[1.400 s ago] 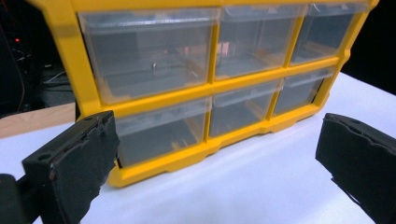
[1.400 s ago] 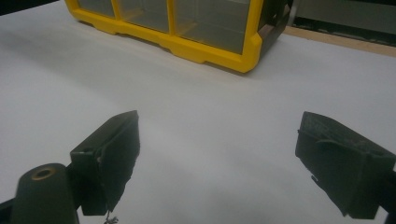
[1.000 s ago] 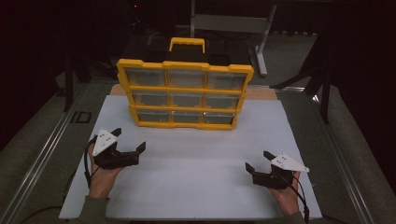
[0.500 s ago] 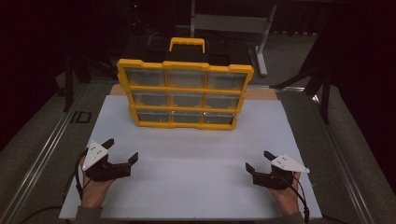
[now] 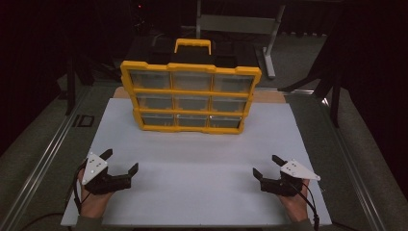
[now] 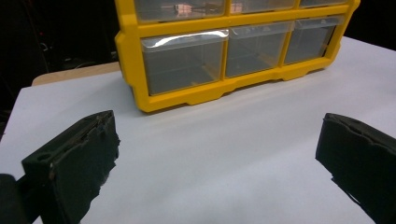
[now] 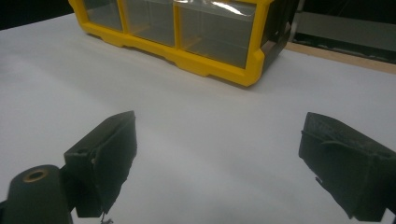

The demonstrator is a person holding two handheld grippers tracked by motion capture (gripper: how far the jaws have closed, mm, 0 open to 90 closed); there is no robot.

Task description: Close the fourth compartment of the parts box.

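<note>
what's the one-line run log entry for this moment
left gripper: open, empty | right gripper: open, empty | yellow plastic drawer organizer: upright, untouched, drawers shut

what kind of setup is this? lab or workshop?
Likely a lab data-collection bench: a white board on a table in a dark room, a yellow drawer organizer, and handheld grippers, left and right.

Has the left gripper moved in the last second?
Yes. The left gripper has drawn back toward the person, away from the yellow drawer organizer, which stayed put.
</note>
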